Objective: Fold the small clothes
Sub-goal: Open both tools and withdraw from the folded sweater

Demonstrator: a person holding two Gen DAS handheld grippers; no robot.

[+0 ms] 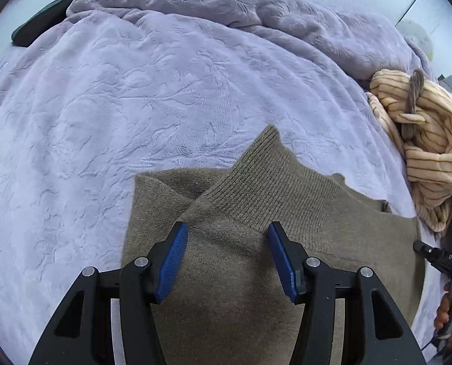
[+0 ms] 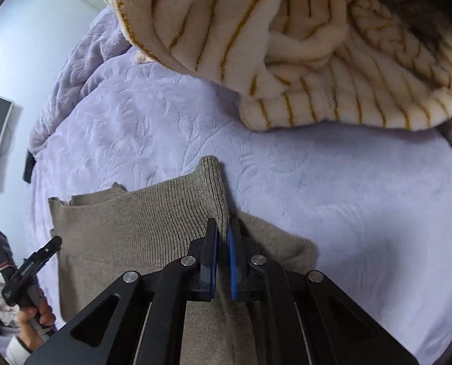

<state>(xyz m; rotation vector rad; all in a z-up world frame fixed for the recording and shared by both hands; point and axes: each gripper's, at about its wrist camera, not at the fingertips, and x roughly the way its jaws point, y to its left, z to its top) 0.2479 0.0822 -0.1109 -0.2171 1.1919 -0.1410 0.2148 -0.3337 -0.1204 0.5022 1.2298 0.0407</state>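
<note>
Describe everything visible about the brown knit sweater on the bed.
The brown sweater looks like a soft olive-brown knit, ribbed on its sleeves. It lies flat on the lilac blanket, sleeves folded inward and crossing. The right gripper is shut beside a sleeve edge; whether it pinches fabric is unclear. The left gripper is open just above it. A striped cream garment lies nearby, apart.

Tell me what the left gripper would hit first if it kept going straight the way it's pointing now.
Most likely the olive-brown knit garment lying on the lavender bedspread. The left gripper points steeply down at it with jaws apart; how much gap remains is unclear.
</note>
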